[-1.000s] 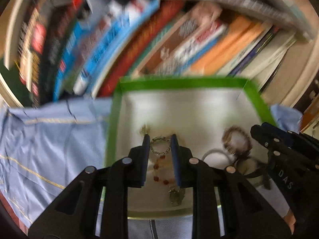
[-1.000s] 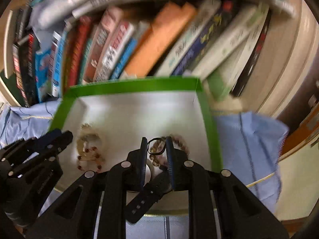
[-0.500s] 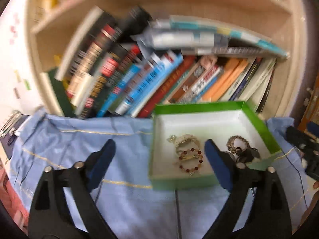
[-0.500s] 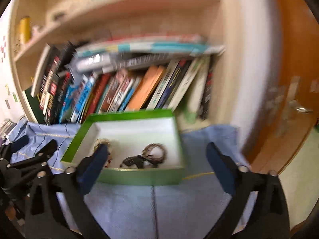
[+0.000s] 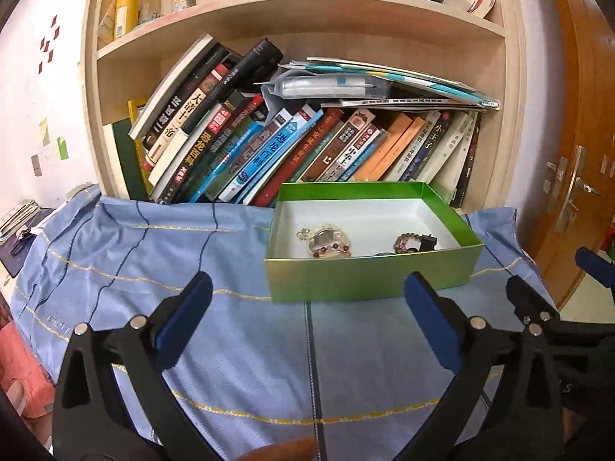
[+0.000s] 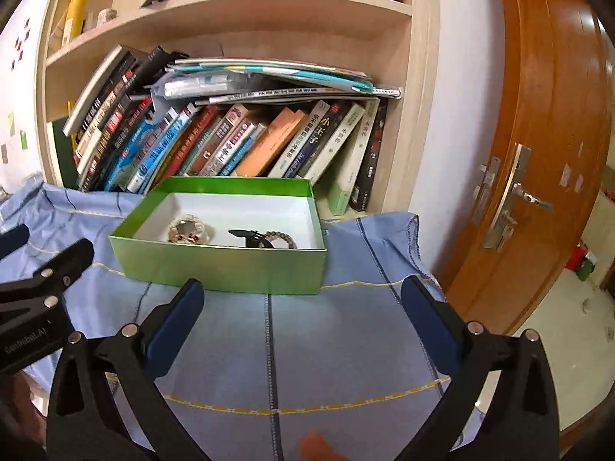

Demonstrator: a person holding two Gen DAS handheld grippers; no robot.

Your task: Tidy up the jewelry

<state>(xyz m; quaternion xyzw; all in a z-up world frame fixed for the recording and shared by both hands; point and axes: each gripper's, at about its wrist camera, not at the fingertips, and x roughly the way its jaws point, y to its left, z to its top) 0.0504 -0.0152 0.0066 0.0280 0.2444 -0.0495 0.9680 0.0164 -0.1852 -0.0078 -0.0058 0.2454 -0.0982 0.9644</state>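
While both tools hang back over the near edge of the tabletop, each stands released with nothing between its blue pads: the left tool (image 5: pixel 307 320) has its jaws opening the last bit to full spread, and the right tool (image 6: pixel 303 317) is spread as wide as it goes. Under them lies a pale blue cloth with dark stitched lines and thin yellow stripes (image 5: pixel 153 269), draped over the tabletop. Just beyond the tools sits the shallow green cardboard box with a white inside (image 5: pixel 369 272), and the jewelry rests in it: a cluster of clear and dark red bead bracelets (image 5: pixel 326 242) toward its left, a brown bead bracelet (image 6: pixel 278 239) and a black strap-like piece (image 6: pixel 248 235) toward its right. By my reading the placing step looks done, with no loose jewelry visible on the cloth; the next move, if any, calls for a check that nothing is left outside the box. Behind the box a pale wooden bookshelf (image 5: pixel 92 123) holds leaning books, and at far right stands an orange-brown wooden door with a metal handle (image 6: pixel 546 153)
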